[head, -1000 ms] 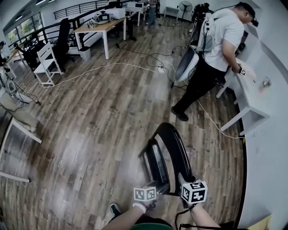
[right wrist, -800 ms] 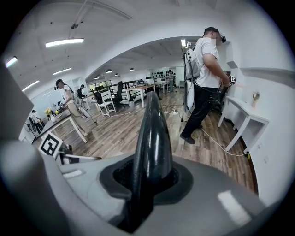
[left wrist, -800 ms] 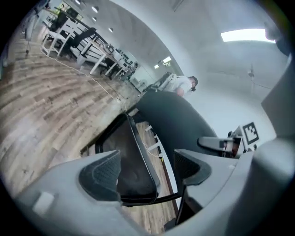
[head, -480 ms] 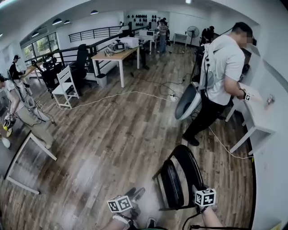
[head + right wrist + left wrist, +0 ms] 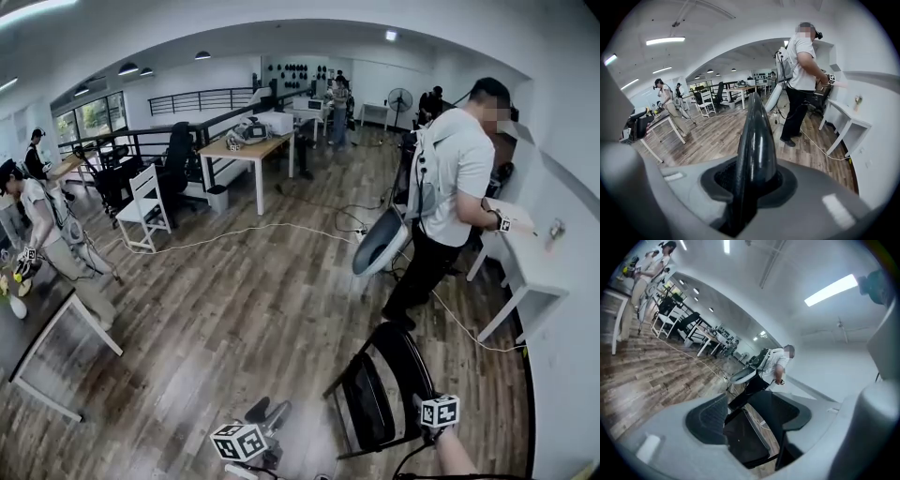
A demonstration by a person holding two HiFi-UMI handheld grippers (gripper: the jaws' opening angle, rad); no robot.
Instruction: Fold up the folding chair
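**Q:** Where is the chair?

**A:** The folding chair point(image 5: 382, 392) stands on the wooden floor point(image 5: 216, 319), low and right of centre in the head view, just in front of me; black and glossy. Its seat stands close along the curved back, with a thin wedge of floor showing between them; I cannot tell whether it is folded flat.

**Q:** Right hand?

**A:** My right gripper point(image 5: 751, 182) has the chair; its jaws are nearly together and both pads press on the thin black edge of the back. In the right gripper view that edge rises upright out of the grip and fills the middle of the view; in the head view the marker cube sits at the near top corner of the back.

**Q:** Left hand?

**A:** My left gripper point(image 5: 752, 417) is off the chair, to its left and apart from it in the head view. The jaws stand well apart and are closing; nothing is between the pads. The chair shows past them, lower down, seat and frame dark against the floorboards.

**Q:** Surroundings?

**A:** A person in a white T-shirt point(image 5: 459, 178) stands beyond the chair, leaning to a white desk point(image 5: 539, 281) at the right wall. A pale cable point(image 5: 253, 230) trails over the boards; a white slatted chair point(image 5: 145, 206) and a wood-topped table point(image 5: 246, 150) stand further back. Another person point(image 5: 52, 234) is at the far left, beside a table frame.
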